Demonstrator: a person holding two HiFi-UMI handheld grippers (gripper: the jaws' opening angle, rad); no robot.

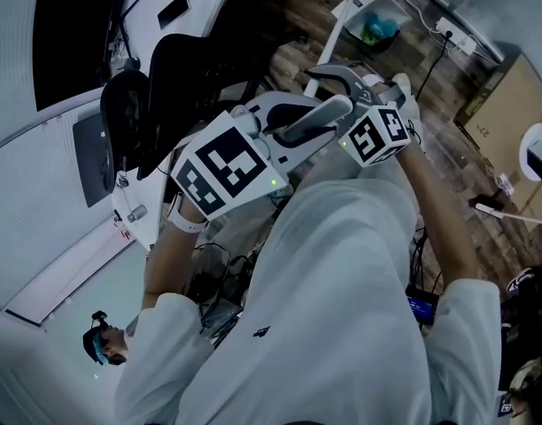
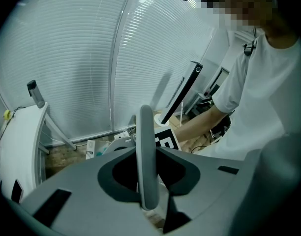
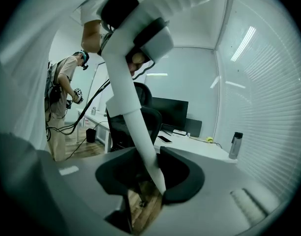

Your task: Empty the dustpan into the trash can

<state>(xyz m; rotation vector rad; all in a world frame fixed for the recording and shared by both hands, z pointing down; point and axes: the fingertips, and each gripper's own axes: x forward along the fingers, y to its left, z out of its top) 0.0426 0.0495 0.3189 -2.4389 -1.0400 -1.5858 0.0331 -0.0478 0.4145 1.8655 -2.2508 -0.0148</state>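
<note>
The left gripper (image 2: 149, 206) is clamped on a grey dustpan handle (image 2: 146, 156), which stands upright between its jaws. The right gripper (image 3: 146, 200) is closed on a white tube (image 3: 133, 117) that slants up and left to a wider collar (image 3: 151, 39). Whether this tube is part of the dustpan I cannot tell. In the head view both grippers are close together in front of the person's chest, above a wood floor (image 1: 448, 118). The pan itself cannot be made out.
</note>
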